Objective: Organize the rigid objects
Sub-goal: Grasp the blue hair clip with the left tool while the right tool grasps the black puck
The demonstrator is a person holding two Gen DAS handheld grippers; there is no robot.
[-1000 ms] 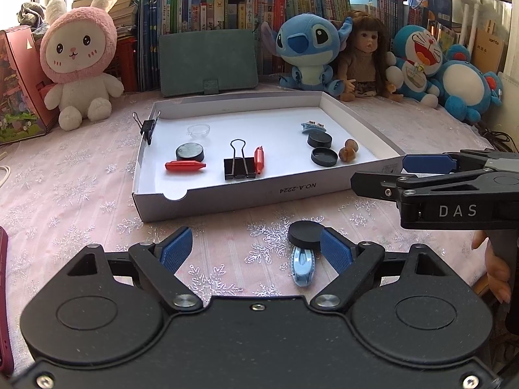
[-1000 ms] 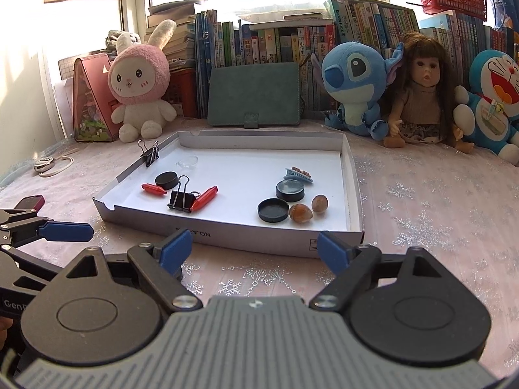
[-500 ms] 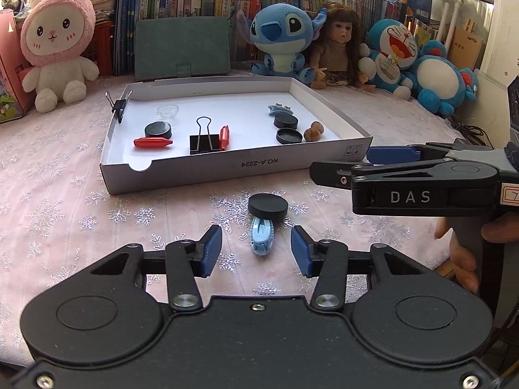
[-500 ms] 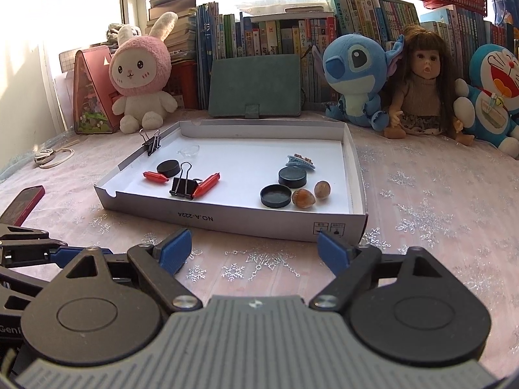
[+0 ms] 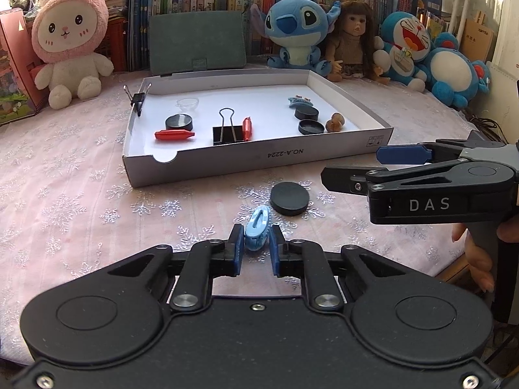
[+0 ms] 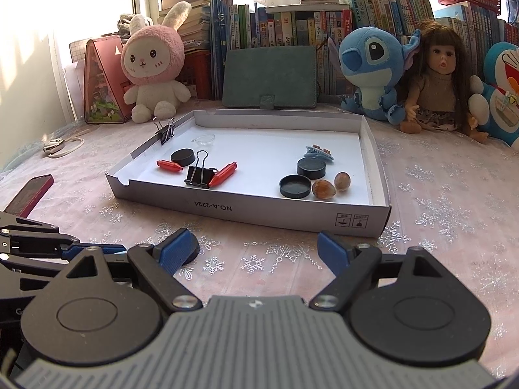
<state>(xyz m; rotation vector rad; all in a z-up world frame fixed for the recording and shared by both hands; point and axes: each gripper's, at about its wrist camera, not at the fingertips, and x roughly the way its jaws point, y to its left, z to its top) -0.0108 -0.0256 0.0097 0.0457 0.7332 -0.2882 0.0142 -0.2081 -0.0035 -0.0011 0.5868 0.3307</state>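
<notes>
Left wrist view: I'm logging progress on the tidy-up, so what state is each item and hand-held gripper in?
Blue hair clip: on the cloth, left hand-held gripper closing on it.
Black disc: loose on the cloth, outside the box.
Right hand-held gripper: open, empty.
Cardboard box: open, part filled.

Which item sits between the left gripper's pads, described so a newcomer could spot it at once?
Start at the white cardboard tray on the pink snowflake tablecloth. On the cloth in front of it lies a black round cap; just nearer is a small light-blue hair clip, with the left gripper closing on it. It is the only blue oval piece outside the tray.
</notes>
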